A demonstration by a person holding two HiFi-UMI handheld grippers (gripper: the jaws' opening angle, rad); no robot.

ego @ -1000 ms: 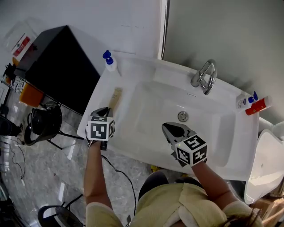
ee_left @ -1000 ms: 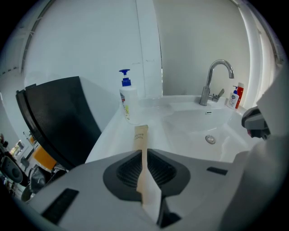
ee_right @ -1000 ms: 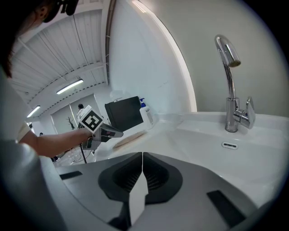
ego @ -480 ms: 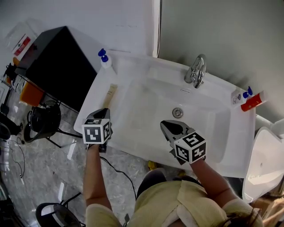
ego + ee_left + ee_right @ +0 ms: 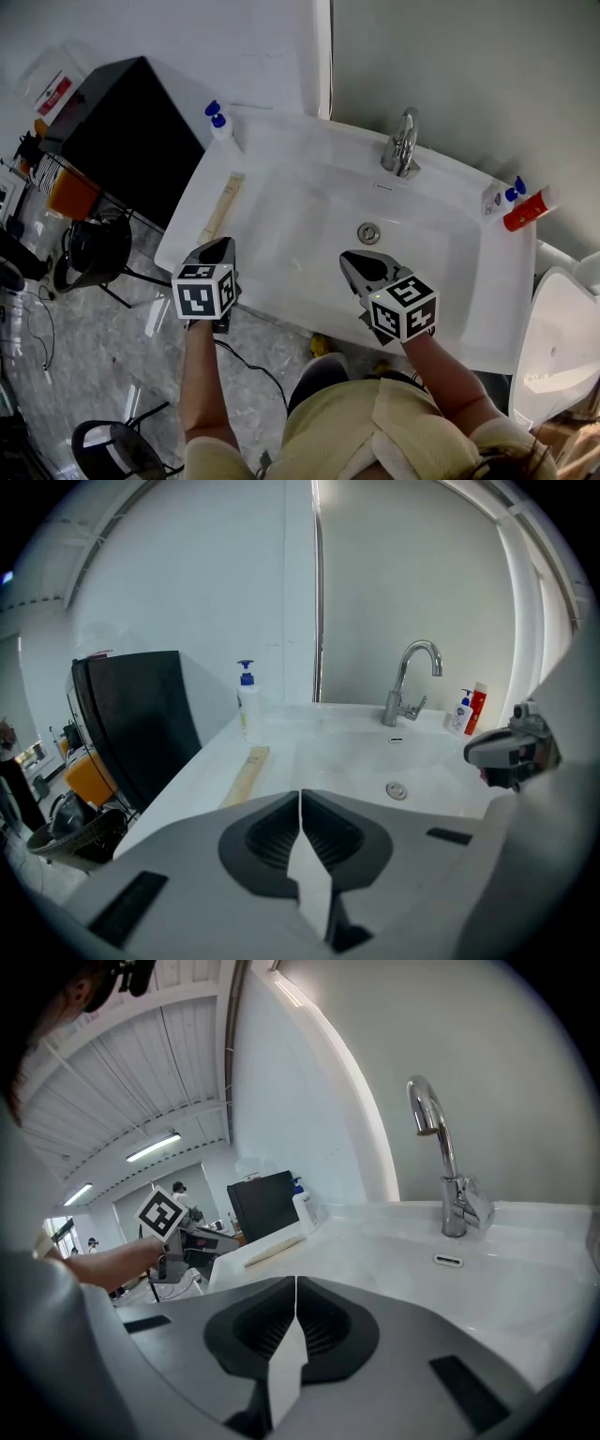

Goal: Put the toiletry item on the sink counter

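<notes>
Left claw [image 5: 219,247]: closed, empty. Right claw [image 5: 352,262]: closed, empty. Long beige toiletry item [image 5: 223,204]: lying flat on sink surface [image 5: 191,228], near pump bottle [image 5: 218,123].

Glossy white sink [image 5: 309,220] (shiny metal faucet [image 5: 401,150])

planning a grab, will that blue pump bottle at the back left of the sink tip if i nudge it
Probably yes if pushed high: the pump bottle stands upright, tall and narrow, on the smooth white counter. Its plastic looks stiff, so it should keep shape when gripped. Weight is unclear; the fill level doesn't show.
</notes>
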